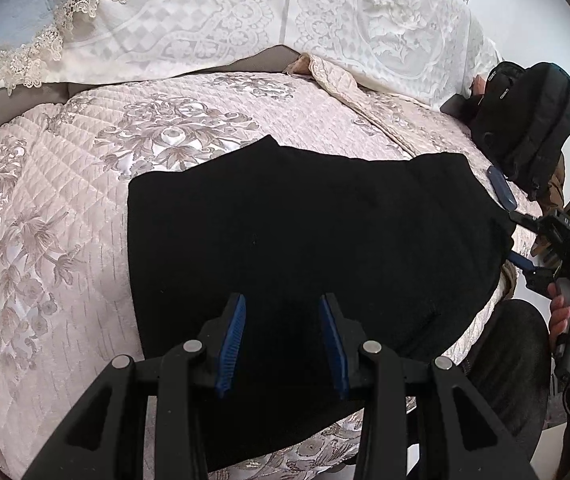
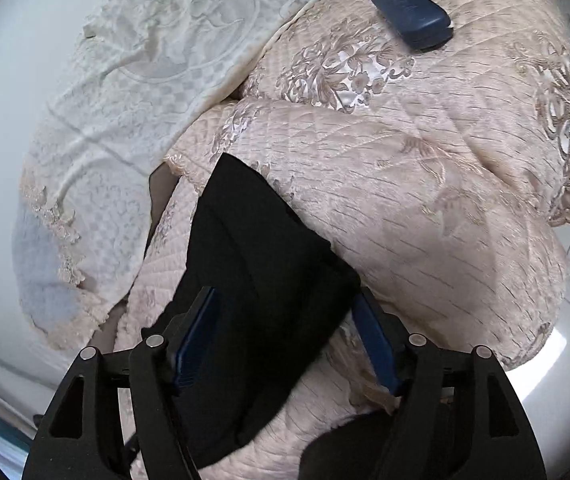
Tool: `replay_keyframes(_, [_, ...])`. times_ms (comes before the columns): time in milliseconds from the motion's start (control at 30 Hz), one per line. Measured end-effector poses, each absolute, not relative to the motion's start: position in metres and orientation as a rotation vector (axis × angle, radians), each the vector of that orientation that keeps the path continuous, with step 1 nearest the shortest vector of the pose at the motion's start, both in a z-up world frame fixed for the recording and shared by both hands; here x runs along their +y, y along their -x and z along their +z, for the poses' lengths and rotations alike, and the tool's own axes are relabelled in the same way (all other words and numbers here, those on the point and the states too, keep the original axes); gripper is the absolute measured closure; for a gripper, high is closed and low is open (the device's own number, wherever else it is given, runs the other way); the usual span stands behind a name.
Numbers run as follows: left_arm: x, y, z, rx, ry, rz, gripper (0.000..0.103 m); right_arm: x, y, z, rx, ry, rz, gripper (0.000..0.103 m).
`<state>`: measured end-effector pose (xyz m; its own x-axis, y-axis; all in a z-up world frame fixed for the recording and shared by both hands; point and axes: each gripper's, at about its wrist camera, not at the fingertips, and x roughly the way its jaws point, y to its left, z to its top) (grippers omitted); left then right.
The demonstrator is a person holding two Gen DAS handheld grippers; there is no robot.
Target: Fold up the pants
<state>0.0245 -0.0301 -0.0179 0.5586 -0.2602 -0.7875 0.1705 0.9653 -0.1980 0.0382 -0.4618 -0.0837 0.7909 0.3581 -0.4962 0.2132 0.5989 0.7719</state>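
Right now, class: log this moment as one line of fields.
pants: folded, flat on quilt | left gripper: open, above pants | right gripper: open, at pants' edge

Black pants [image 1: 305, 232] lie folded flat on the quilted bedspread [image 1: 45, 208].

Readable text: none in either view.
Right hand-held gripper [image 1: 523, 240] body, left wrist view: a few pale marks on its top face and a small sticker at its side, both too small and blurred to read.
Dark blue case [image 2: 413, 16] on the bed, right wrist view: a faint embossed patch on its lid, not legible.
Black backpack [image 1: 533, 120]: no legible brand or label.
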Motion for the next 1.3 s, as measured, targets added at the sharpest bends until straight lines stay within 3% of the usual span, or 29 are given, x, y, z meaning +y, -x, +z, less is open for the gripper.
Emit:
replay_keyframes(133, [-0.028,-0.024,-0.021,0.955,0.113,-0.247,0.062,-0.471,-0.033,-0.093,0.591,-1.082,0.089,0.033])
replay_keyframes(367, [-0.028,-0.022,-0.021,0.955,0.119,-0.249,0.062,-0.463,-0.047,-0.091,0.674,-1.040,0.039,0.034])
replay_keyframes(400, [-0.028,-0.022,-0.021,0.955,0.121,-0.247,0.062,-0.461,-0.047,-0.088,0.664,-1.036,0.053,0.038])
replay_keyframes(467, [-0.027,-0.022,-0.021,0.954,0.126,-0.248,0.062,-0.459,-0.045,-0.085,0.644,-1.038,0.068,0.060])
replay_keyframes(633, [-0.026,-0.021,-0.021,0.954,0.129,-0.245,0.062,-0.446,-0.063,-0.096,0.708,-1.005,0.092,0.062])
replay_keyframes(700, [-0.024,-0.019,-0.019,0.949,0.138,-0.239,0.062,-0.444,-0.065,-0.093,0.705,-0.990,0.088,0.067])
replay_keyframes(767, [-0.021,-0.018,-0.018,0.944,0.147,-0.233,0.062,-0.441,-0.064,-0.085,0.680,-0.961,0.102,0.080])
replay_keyframes(1300, [0.020,-0.007,-0.011,0.902,0.220,-0.159,0.062,-0.334,-0.056,0.020,0.575,-0.656,0.473,0.084])
